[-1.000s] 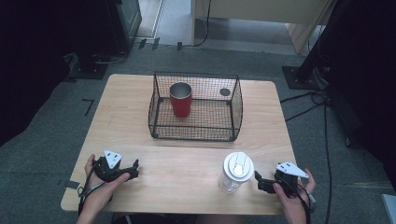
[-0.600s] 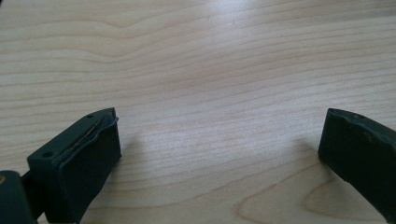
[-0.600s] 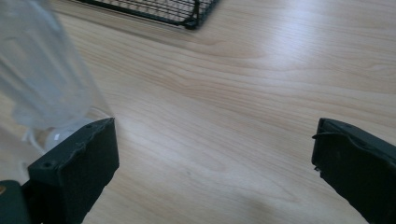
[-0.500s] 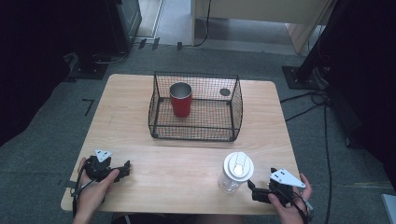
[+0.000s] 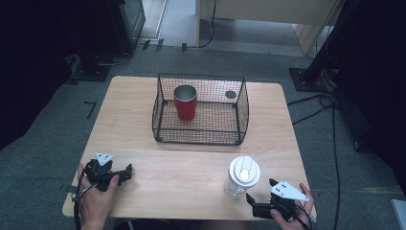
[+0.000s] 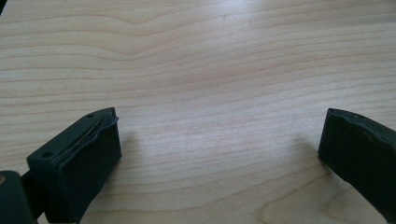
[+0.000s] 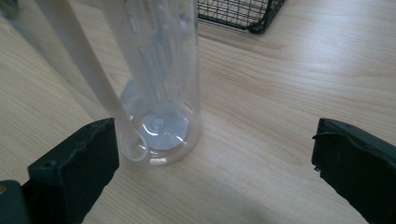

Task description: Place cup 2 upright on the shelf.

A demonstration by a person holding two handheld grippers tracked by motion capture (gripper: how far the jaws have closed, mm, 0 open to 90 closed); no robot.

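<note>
A clear plastic bottle [image 5: 241, 178] with a white lid stands upright near the table's front right; its see-through base [image 7: 159, 126] rises just beyond my right jaws. My right gripper [image 5: 258, 203] rests at the front right corner, open, a little short of the bottle. My left gripper [image 5: 125, 172] lies at the front left, open over bare wood [image 6: 210, 93], nothing between its jaws. A red cup [image 5: 185, 102] stands upright inside the black wire basket [image 5: 201, 136] at the back middle.
The wooden table [image 5: 191, 163] has its front edge right under both hands. A corner of the wire basket [image 7: 243, 16] lies beyond the bottle. Cables and dark stands lie on the floor around the table.
Both hands have drawn back toward the table's front edge. The bottle, basket and cup have stayed where they were.
</note>
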